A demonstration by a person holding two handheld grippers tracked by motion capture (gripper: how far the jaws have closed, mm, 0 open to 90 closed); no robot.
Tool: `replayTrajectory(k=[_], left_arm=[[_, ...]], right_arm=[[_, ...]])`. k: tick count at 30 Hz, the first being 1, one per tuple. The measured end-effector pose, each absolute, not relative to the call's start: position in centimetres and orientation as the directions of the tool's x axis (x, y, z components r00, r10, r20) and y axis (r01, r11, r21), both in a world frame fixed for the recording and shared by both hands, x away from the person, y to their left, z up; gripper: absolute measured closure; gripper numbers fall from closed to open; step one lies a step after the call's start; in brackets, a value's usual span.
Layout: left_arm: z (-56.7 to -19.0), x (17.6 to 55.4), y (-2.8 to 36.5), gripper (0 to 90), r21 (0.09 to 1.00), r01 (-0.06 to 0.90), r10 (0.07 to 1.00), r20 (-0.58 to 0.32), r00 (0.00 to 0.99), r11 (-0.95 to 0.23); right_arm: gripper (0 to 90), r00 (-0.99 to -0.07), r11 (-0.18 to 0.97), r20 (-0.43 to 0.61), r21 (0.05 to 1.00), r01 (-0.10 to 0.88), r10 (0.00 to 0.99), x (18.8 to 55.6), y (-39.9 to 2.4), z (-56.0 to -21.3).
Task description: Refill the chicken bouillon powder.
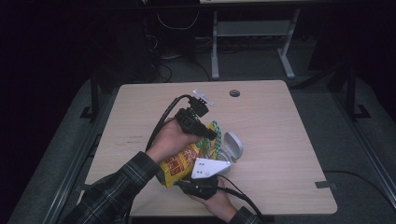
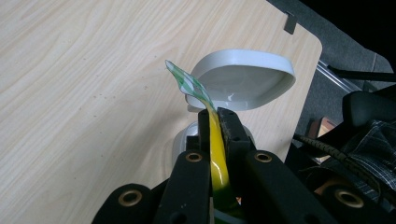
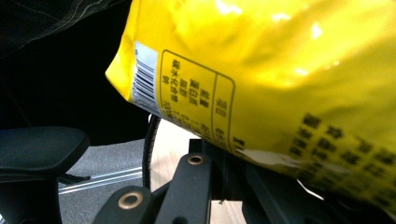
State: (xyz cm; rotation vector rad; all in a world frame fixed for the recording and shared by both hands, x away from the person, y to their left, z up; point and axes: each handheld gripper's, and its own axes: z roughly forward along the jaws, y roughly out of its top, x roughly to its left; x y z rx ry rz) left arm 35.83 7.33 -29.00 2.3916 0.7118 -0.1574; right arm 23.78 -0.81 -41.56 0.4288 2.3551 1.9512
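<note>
Nearest to you, your right claw (image 1: 212, 179) sits at the near edge of the wooden surface (image 1: 280, 121). In the right gripper view its jaws are closed on the lower edge of the yellow snack bag (image 3: 261, 70), whose printed back with a barcode faces the camera. The bag (image 1: 180, 165) is lifted above the surface, between your two hands. A little farther, your left claw (image 2: 215, 128) is closed on the top seam of the bag, and the green-white corner of the seam (image 2: 187, 84) stands out above the jaws. Just behind the bag a small white bin (image 1: 232, 148) stands on the surface with its lid (image 2: 243, 79) open. Farther away there is a round hole (image 1: 234, 93) near the far edge.
</note>
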Motion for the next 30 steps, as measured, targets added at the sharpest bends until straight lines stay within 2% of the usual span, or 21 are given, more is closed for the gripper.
replayTrajectory(k=[30], left_arm=[[-28.98,35.86,7.20,89.7,0.535,0.525,0.452,-0.274,0.849,-0.662]], right_arm=[[90.0,-0.960,0.159,0.137,0.971,0.179,0.245,23.83,-0.86,-41.57]])
